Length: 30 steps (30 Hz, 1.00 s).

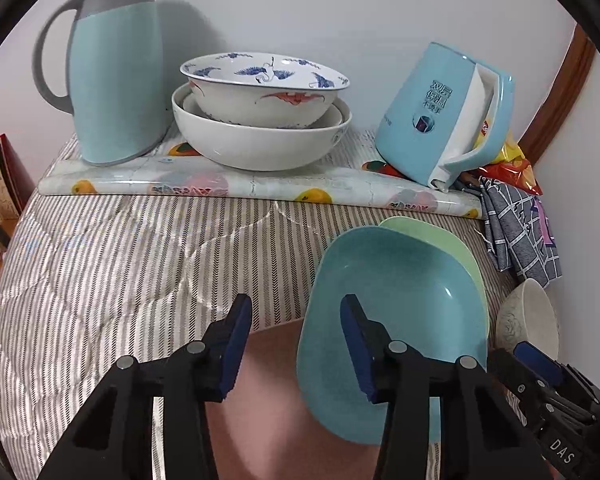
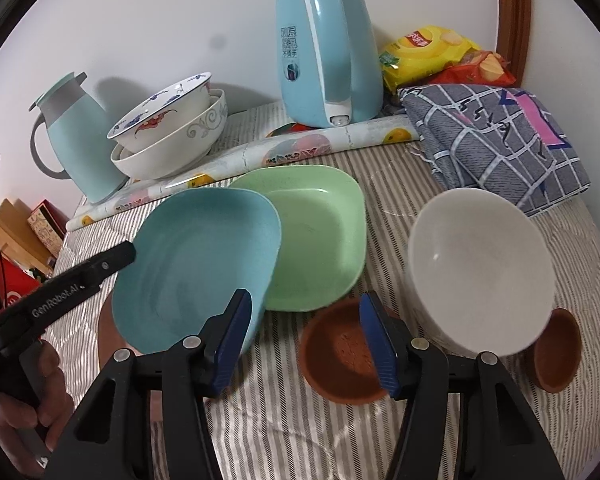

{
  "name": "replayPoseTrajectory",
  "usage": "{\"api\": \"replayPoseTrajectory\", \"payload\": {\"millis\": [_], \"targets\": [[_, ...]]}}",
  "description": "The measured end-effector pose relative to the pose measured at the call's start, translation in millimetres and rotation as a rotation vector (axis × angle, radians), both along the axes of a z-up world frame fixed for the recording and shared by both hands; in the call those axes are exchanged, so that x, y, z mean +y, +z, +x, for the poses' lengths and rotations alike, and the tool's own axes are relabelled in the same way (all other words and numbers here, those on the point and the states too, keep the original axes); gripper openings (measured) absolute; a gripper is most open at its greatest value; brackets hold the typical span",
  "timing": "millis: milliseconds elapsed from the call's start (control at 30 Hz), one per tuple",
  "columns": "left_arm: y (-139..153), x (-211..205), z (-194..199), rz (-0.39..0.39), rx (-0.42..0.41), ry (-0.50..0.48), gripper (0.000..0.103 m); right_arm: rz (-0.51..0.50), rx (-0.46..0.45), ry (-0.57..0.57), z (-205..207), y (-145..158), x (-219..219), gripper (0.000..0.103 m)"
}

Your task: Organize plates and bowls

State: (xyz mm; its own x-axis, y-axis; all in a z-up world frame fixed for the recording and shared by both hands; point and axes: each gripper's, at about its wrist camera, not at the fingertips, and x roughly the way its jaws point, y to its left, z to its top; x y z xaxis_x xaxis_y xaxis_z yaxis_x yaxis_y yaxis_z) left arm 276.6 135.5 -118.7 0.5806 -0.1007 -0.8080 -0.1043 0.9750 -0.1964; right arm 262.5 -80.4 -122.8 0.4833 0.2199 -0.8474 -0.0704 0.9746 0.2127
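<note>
A blue square plate (image 1: 396, 320) (image 2: 196, 268) lies tilted, its far edge resting on a green square plate (image 2: 320, 236) (image 1: 432, 232). My left gripper (image 1: 296, 344) is open, its right finger (image 1: 360, 348) over the blue plate's near rim, its left finger beside the plate. A pink plate (image 1: 260, 400) lies under the blue one. My right gripper (image 2: 304, 340) is open and empty above a brown saucer (image 2: 340, 356). A white bowl (image 2: 480, 272) (image 1: 528, 316) stands right of it, with a second brown saucer (image 2: 556, 356) beside it.
At the back stand stacked white and patterned bowls (image 1: 260, 120) (image 2: 172, 132), a blue thermos jug (image 1: 116, 68), a blue kettle (image 2: 328, 52) (image 1: 440, 116), a rolled mat (image 1: 260, 188), a folded checked cloth (image 2: 496, 140) and snack bags (image 2: 432, 52). A striped cloth (image 1: 100, 272) covers the surface.
</note>
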Motion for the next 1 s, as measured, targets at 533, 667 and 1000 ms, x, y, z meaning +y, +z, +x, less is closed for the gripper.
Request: {"api": "replayPoseTrajectory", "payload": {"millis": [533, 667, 1000], "targets": [[-22, -8, 15, -0.026, 0.039, -0.036, 0.013, 0.022, 0.054, 0.044, 23, -27, 26, 0.027], [-18, -10, 12, -0.022, 0.029, -0.044, 0.009, 0.012, 0.052, 0.038, 22, -29, 27, 0.013], [-1, -13, -4, -0.024, -0.004, -0.040, 0.008, 0.011, 0.014, 0.028, 10, -13, 20, 0.013]]}}
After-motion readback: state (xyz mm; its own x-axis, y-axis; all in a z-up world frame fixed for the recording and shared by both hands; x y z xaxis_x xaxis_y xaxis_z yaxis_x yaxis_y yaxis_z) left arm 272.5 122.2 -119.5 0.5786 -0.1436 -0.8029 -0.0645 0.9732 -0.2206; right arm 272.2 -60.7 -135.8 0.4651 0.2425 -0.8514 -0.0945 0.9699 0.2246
